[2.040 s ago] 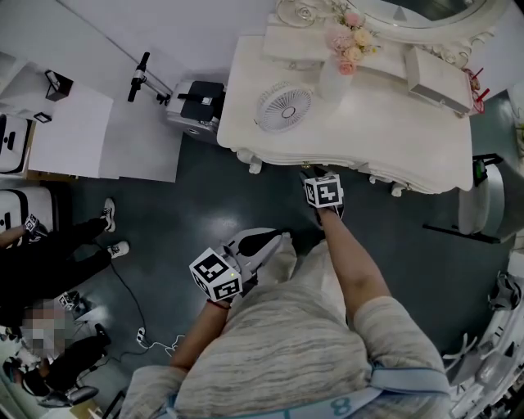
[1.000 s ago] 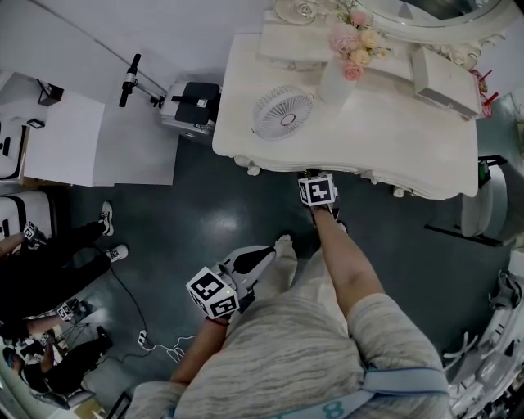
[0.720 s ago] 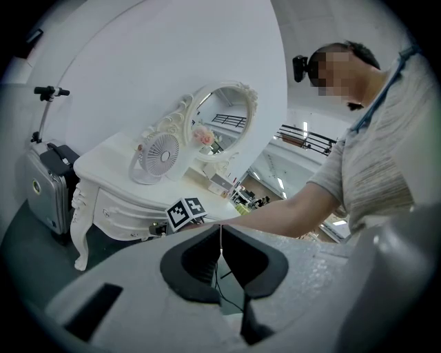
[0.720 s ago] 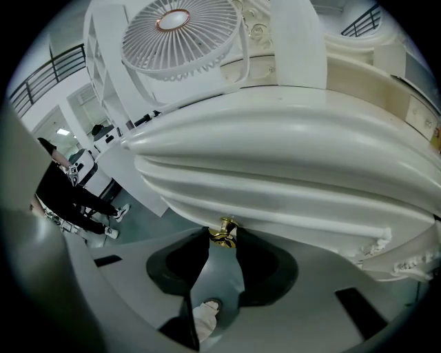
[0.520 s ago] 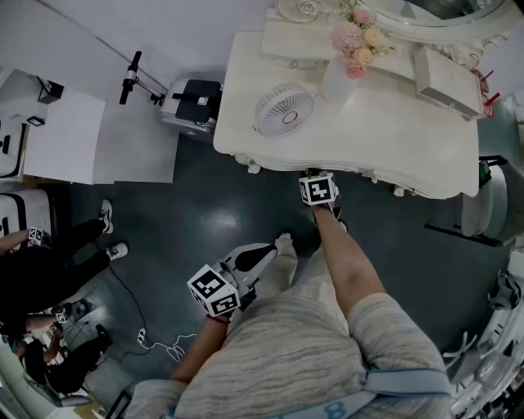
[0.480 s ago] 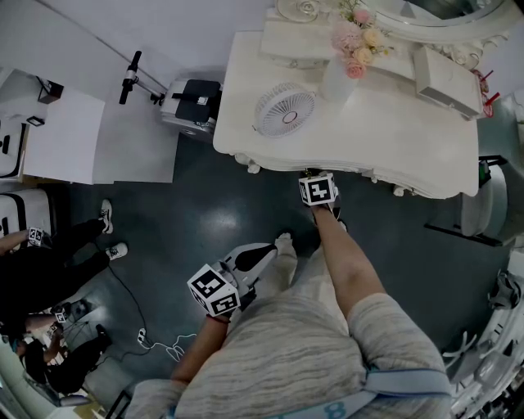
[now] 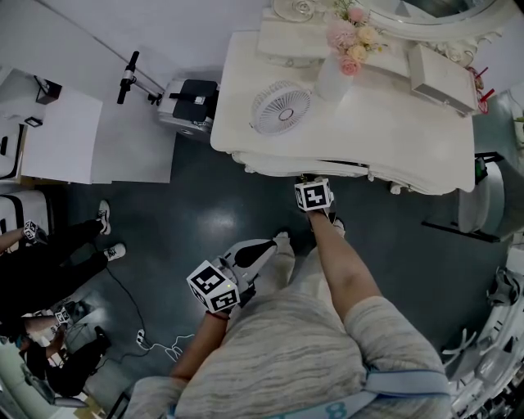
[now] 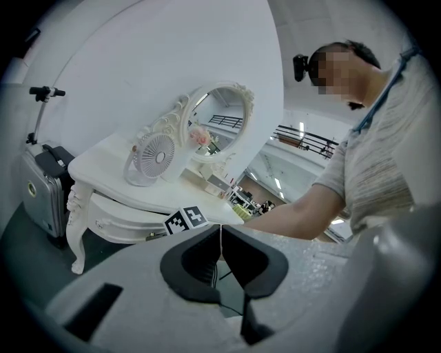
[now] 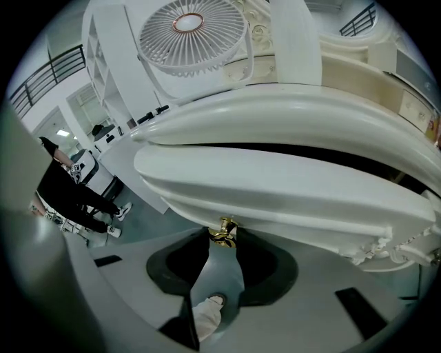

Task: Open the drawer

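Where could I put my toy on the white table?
The widest bare patch of the white dressing table is at its front, between the round white fan and the flat white box. The back, by the pink flowers and mirror, is crowded.

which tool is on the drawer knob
The right tool: its jaws have just closed on the gold knob. The left tool is shut on nothing, held back from the white table.

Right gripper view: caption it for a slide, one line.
Right gripper, jaws just closed, clamps the gold drawer knob of the white dressing table, beneath a desk fan.
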{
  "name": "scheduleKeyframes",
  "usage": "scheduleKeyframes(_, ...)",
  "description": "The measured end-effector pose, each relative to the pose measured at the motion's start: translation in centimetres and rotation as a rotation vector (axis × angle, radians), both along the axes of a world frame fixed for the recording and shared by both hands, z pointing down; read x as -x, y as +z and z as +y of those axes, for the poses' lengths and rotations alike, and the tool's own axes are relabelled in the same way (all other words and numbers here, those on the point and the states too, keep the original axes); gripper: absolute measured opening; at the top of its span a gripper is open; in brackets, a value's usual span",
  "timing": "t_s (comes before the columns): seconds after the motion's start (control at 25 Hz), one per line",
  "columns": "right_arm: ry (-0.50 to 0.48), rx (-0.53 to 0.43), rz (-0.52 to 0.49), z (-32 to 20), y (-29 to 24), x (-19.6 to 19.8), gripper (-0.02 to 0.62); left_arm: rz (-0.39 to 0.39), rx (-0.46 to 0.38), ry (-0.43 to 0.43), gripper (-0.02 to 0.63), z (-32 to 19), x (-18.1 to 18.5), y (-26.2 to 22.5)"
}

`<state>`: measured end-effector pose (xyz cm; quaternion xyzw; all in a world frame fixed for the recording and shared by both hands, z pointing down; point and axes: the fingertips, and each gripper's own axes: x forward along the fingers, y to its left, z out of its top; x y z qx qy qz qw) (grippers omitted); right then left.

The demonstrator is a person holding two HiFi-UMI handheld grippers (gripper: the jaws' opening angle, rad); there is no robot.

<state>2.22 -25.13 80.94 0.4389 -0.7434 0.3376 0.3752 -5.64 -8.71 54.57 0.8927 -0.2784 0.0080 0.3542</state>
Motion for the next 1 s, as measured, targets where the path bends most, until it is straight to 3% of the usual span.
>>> scheduleKeyframes(1.0,-0.017,0.049,-0.009,7.8,0.1,0.9,0.12,-0.008,-0.015,0.062,0.017,0.8,-1.0,-0.8)
